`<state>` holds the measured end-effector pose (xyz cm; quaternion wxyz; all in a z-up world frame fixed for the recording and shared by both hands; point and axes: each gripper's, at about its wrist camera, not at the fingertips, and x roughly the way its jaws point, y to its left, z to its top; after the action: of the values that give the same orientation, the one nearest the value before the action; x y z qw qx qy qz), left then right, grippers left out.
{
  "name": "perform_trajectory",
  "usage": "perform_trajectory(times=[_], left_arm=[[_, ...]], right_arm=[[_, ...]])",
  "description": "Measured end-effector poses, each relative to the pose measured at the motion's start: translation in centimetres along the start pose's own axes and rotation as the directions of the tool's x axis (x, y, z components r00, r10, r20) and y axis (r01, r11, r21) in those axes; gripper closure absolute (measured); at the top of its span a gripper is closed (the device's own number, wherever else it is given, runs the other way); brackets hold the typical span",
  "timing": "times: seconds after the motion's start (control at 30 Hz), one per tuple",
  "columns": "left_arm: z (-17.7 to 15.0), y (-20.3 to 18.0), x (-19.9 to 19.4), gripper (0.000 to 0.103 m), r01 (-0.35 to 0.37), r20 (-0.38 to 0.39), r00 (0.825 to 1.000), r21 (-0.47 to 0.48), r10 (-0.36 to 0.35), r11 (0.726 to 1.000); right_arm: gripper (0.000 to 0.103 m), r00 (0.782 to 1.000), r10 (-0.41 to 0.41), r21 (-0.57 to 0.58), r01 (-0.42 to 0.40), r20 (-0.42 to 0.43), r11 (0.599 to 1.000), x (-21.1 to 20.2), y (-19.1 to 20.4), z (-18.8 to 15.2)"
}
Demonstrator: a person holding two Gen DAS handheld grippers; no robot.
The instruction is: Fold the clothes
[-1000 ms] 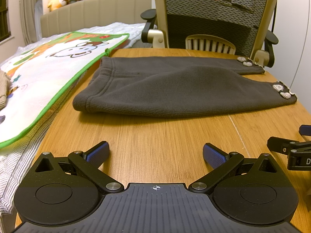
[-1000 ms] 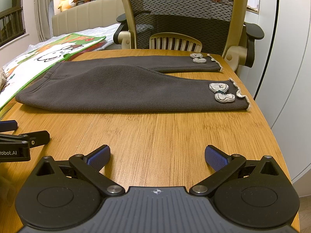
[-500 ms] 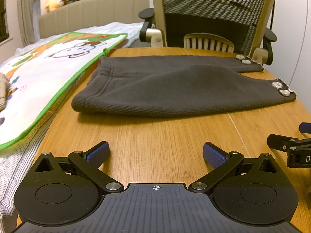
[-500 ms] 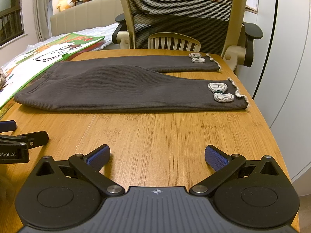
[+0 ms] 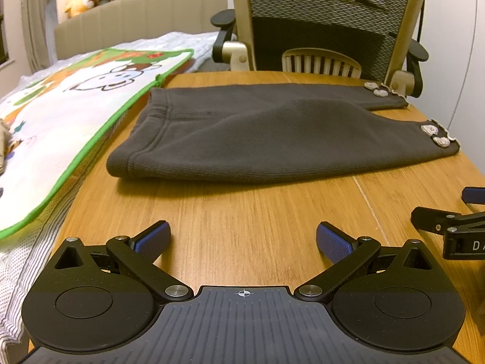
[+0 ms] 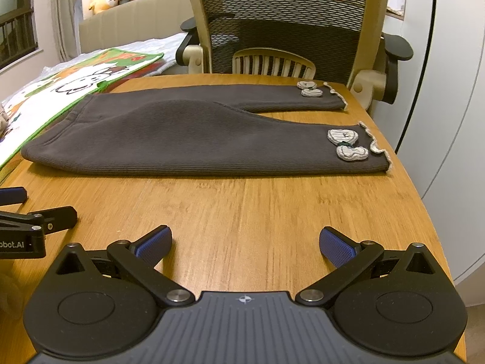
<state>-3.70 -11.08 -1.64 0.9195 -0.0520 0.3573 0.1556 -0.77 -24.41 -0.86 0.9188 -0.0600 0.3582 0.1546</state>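
Closer trousers [image 5: 272, 139], chair [image 5: 327, 15] behind

The wooden table [image 5: 272, 221] is brown and smooth. Dark gray pants [image 5: 272, 139] lie flat on it, legs spread apart. A colorful mat [image 5: 75, 112] covers its left edge.

Black left tongs [image 5: 242, 238] and right tongs [image 6: 245, 239] have blue ribbed pads, silver screws.

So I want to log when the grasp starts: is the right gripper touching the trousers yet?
Apart. The right wrist view shows the open right gripper with bare table before the trousers.
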Motion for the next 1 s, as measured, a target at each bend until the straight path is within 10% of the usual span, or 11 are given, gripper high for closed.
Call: perform_trajectory(times=[0.3, 0.53, 0.7, 1.0], left_arm=[[0.6, 0.6, 0.0, 0.000, 0.050, -0.040, 0.998, 0.035, -0.048, 0.998], [5.2, 3.5, -1.3, 0.000, 0.238, 0.068, 0.969, 0.008, -0.238, 0.971], [8.2, 4.3, 2.5, 0.000, 0.233, 0.048, 0.971, 0.002, -0.233, 0.972], [5.8, 6.8, 4.5, 0.000, 0.352, -0.051, 0.934, -0.029, -0.353, 0.936]], right_arm=[[0.000, 0.992, 0.127, -0.033, -0.127, 0.008, 0.991, -0.1, -0.6, 0.9], [0.000, 0.980, 0.035, -0.087, -0.019, 0.194, 0.996, 0.8, -2.1, 6.1], [0.026, 0.993, 0.051, 0.021, -0.053, 0.104, 0.998, 5.8, -3.7, 9.0], [0.027, 0.999, 0.041, -0.012, -0.041, 0.028, 0.999, 4.9, -3.2, 5.4]])
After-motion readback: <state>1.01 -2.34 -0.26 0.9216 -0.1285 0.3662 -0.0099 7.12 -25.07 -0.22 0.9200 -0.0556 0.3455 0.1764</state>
